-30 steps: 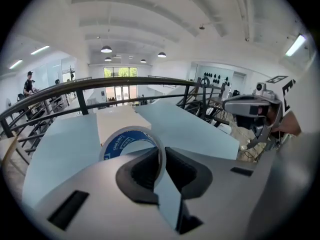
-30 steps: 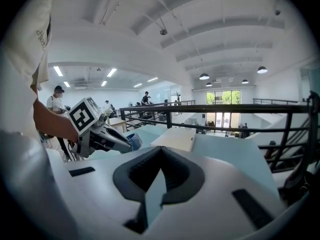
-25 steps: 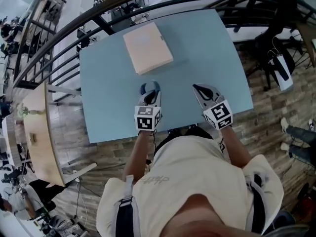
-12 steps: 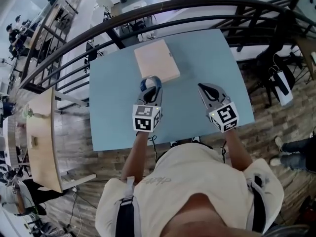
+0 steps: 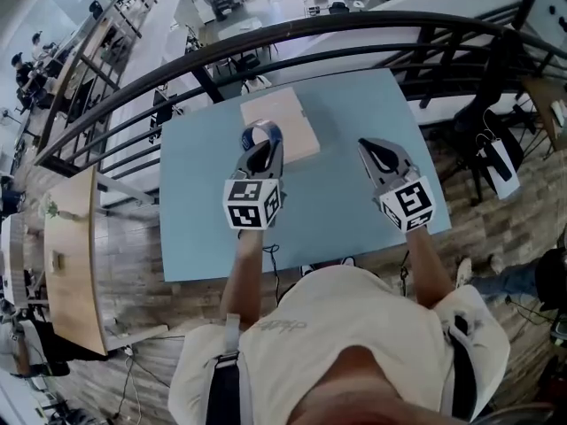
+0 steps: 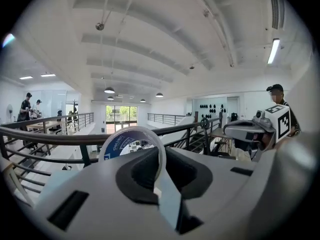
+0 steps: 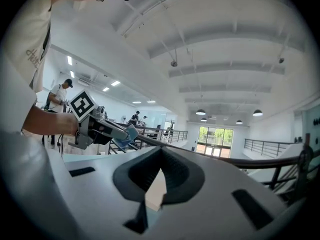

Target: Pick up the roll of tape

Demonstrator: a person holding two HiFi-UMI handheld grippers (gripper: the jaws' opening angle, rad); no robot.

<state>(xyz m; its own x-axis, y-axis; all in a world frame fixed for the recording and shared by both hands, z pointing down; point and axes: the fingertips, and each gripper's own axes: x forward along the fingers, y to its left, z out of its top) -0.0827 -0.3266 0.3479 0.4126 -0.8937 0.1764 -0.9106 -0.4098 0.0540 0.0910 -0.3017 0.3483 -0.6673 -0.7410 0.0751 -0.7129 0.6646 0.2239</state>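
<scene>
Tape roll (image 6: 116,145) lifted, L gripper (image 5: 262,142) — off table (image 5: 345,122)

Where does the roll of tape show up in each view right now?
Head view: the roll of tape is upper centre, gripped at the tip of the left gripper.
Left gripper view: the roll of tape is left of centre, standing on edge between the fingers.
Right gripper view: the roll of tape is small, left of centre, at the left gripper's tip.
Shared landmark: the black railing.
</scene>
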